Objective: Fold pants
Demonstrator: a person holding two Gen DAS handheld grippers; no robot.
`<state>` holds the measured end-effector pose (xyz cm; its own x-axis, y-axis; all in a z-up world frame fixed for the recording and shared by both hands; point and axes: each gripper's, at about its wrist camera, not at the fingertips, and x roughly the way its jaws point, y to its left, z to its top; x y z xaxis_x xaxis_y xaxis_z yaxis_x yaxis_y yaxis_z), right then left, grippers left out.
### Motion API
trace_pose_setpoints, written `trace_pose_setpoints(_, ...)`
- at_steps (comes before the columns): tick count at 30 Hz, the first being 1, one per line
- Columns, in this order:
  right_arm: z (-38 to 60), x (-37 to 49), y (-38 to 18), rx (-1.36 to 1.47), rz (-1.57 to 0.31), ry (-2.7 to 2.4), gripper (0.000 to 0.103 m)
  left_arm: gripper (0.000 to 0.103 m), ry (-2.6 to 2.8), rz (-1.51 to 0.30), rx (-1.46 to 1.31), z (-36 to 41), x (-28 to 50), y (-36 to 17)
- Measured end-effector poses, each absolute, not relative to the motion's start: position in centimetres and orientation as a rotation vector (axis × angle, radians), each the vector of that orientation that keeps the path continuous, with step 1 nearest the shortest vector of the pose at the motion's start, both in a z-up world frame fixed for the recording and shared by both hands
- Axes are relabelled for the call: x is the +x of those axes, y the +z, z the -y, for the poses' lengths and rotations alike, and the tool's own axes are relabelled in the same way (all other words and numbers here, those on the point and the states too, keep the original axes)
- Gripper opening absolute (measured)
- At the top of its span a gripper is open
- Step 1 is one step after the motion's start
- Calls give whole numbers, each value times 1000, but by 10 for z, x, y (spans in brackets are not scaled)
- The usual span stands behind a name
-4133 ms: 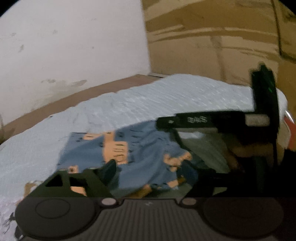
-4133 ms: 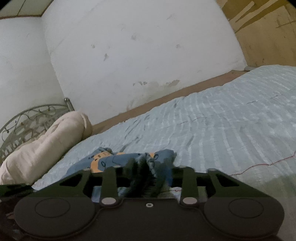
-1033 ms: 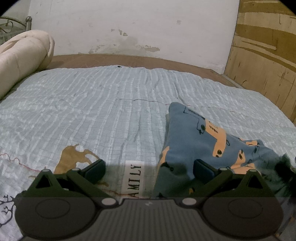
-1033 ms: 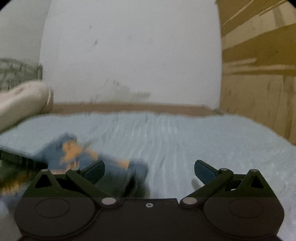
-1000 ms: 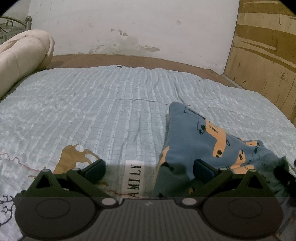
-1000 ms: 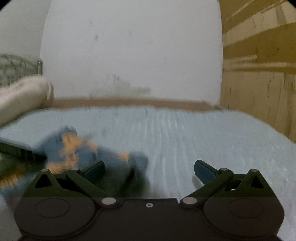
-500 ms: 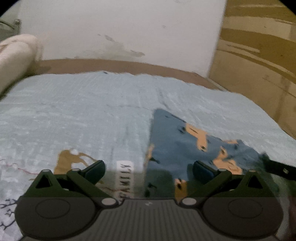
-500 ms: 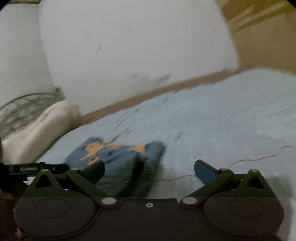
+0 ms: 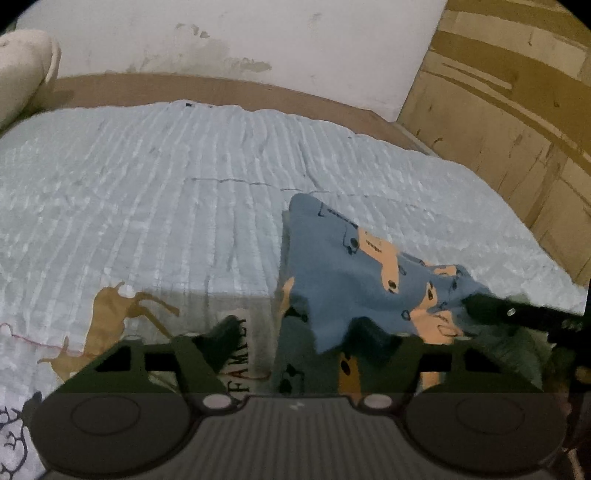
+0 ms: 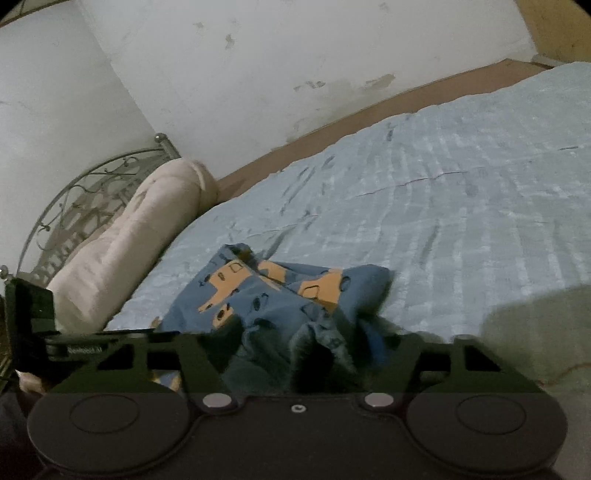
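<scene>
On the pale blue bedspread (image 9: 155,192), near the bed's right side as the left wrist view showed it, lay the blue pants (image 9: 343,273) with orange car prints, bunched rather than flat. The left hand-held gripper (image 9: 299,332) was closing, its fingers still apart; a near corner of the pants lay between them, close against the right finger (image 9: 373,336), and no pad visibly pressed on the cloth. Beside that corner the bedspread carried a brown deer print (image 9: 110,306) and a label with letters. From the right edge of this view the right hand-held gripper (image 9: 517,315) reached onto the far part of the pants. A rolled cream blanket (image 9: 26,70) lay at the bed's far left corner, against the white wall (image 9: 240,33).

Across the right wrist view, the pants (image 10: 280,295) sat in a crumpled heap near the bed's near edge. The right hand-held gripper (image 10: 299,347) was closing with gathered dark folds between its fingers; the cloth hid the pads, so contact could not be told. The left hand-held gripper (image 10: 48,332) showed at the left edge, with the cream blanket (image 10: 147,236) and a metal headboard (image 10: 85,199) behind it.
</scene>
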<state>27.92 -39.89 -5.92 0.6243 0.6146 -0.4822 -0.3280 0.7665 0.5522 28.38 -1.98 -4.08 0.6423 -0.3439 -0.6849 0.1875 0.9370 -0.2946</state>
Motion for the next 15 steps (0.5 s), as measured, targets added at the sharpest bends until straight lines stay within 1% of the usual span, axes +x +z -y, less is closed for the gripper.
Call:
trace_pose_setpoints(1, 400, 278, -60, 440, -707, 549, 52, 55, -310, -823, -210, 21, 285, -40)
trace_pose_setpoints(2, 401, 277, -60, 444, -704, 539, 45, 42, -320, -825, -213, 22, 286, -39)
trace_pose_setpoints(3, 402, 277, -61, 447, -701, 534, 42, 36, -334, -826, -216, 23, 285, -38)
trace_pose_setpoints(5, 402, 276, -59, 437, -693, 533, 32, 30, -328, -820, -187, 28, 284, -35)
trace_pose_setpoints(6, 400, 276, -57, 423, -688, 531, 30, 21, -329, -811, -174, 29, 283, -32)
trace_pose_setpoints(7, 398, 275, -55, 406, -680, 530, 27, 18, -332, -803, -177, 30, 283, -30)
trace_pose_setpoints(8, 395, 274, -52, 384, -671, 529, 23, 17, -335, -797, -184, 30, 283, -26)
trace_pose_setpoints(10, 390, 273, -42, 339, -641, 535, 21, 16, -334, -780, -185, 31, 283, -19)
trace_pose_setpoints(15, 380, 282, -16, 286, -561, 542, 20, 15, -298, -703, -174, 31, 286, -1)
